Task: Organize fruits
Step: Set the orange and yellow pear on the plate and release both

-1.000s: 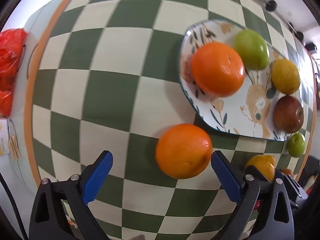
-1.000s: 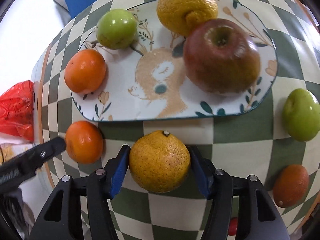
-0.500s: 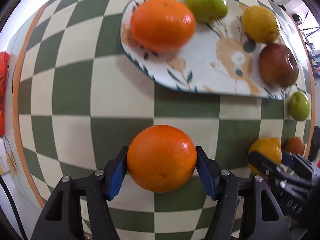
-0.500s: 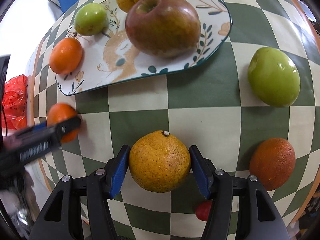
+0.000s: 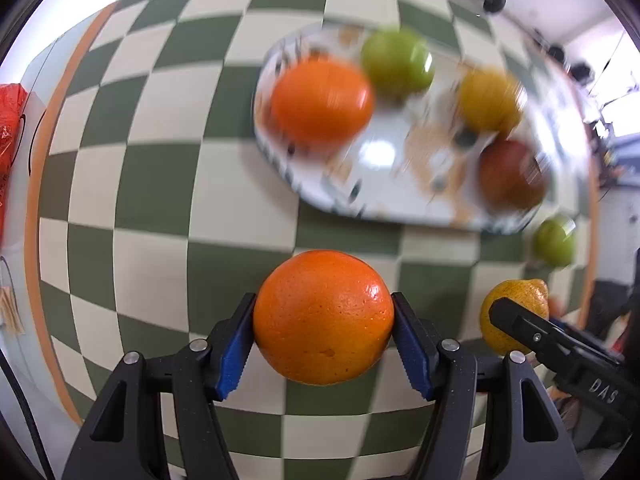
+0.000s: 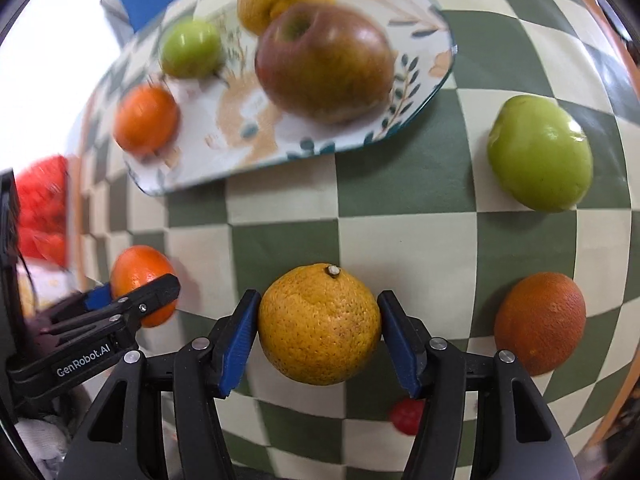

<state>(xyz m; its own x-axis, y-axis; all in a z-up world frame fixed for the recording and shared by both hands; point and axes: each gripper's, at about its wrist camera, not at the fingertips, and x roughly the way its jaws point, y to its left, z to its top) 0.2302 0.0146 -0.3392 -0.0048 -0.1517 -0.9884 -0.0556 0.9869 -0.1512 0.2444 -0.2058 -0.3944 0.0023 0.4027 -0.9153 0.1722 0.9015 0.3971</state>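
Plate (image 6: 430, 36) holds four fruits: orange, green apple (image 6: 191, 49), yellow citrus, red apple (image 6: 324, 62). It sits on your checkered cloth (image 5: 152, 184). Near the plate lie a green fruit (image 6: 540, 152) and a dark orange (image 6: 538, 322), nothing blocking. Your left gripper (image 5: 323, 340) pinches an orange (image 5: 323, 316), your right gripper (image 6: 319, 340) a yellow citrus (image 6: 319, 324), both short of the plate.
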